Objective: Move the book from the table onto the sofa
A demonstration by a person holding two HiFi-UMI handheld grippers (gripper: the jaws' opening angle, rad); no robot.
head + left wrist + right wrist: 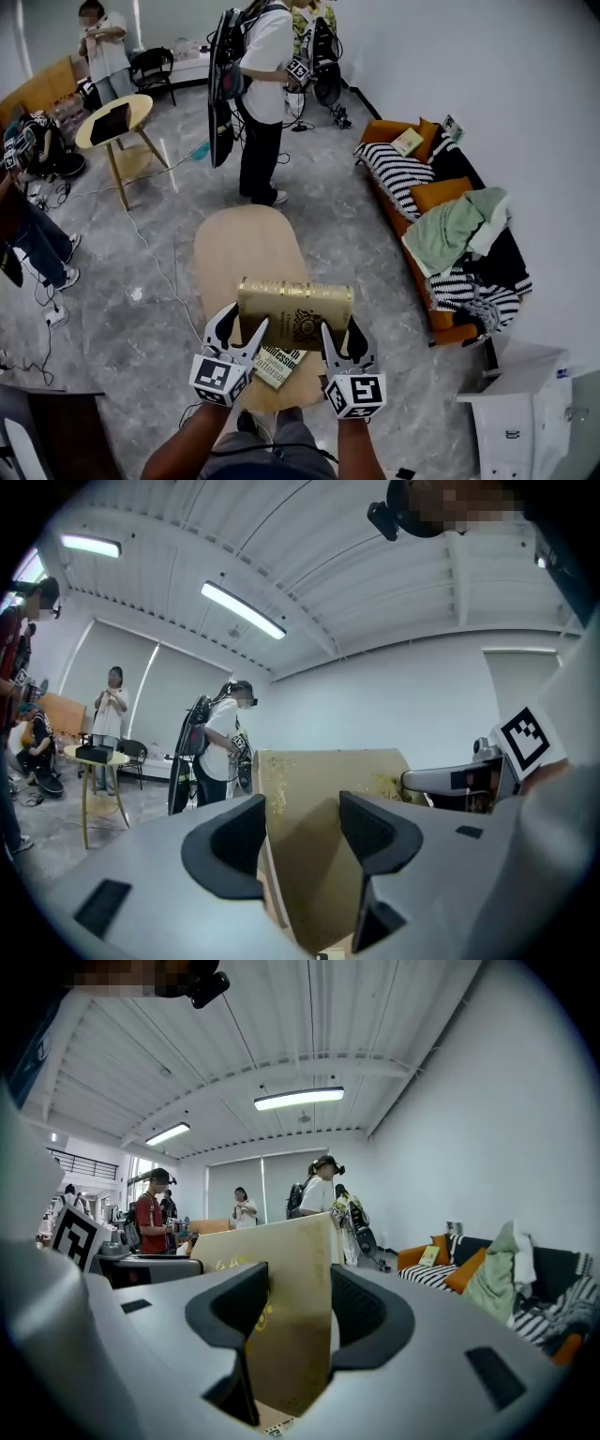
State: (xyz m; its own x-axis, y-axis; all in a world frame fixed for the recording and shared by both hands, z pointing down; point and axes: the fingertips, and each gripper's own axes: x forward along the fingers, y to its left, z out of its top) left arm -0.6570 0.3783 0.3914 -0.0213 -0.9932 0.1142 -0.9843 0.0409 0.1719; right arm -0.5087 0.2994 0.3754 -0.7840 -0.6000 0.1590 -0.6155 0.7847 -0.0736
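Observation:
A thick olive-gold book (295,314) is held off the oval wooden table (246,246) with its spine up. My left gripper (236,330) grips its left end and my right gripper (344,339) its right end. In the left gripper view the book (314,874) fills the gap between the jaws of that gripper (302,841). The right gripper view shows the book's cover (281,1335) pinched in the right gripper (298,1312). The orange sofa (382,131) stands along the right wall, covered with striped blankets, a green cloth (455,230) and cushions.
A second book with a white printed cover (279,366) lies on the table below the held one. A person (264,94) stands beyond the table's far end. A small round table (117,122) is at far left, a white cabinet (520,403) at near right. Cables cross the floor.

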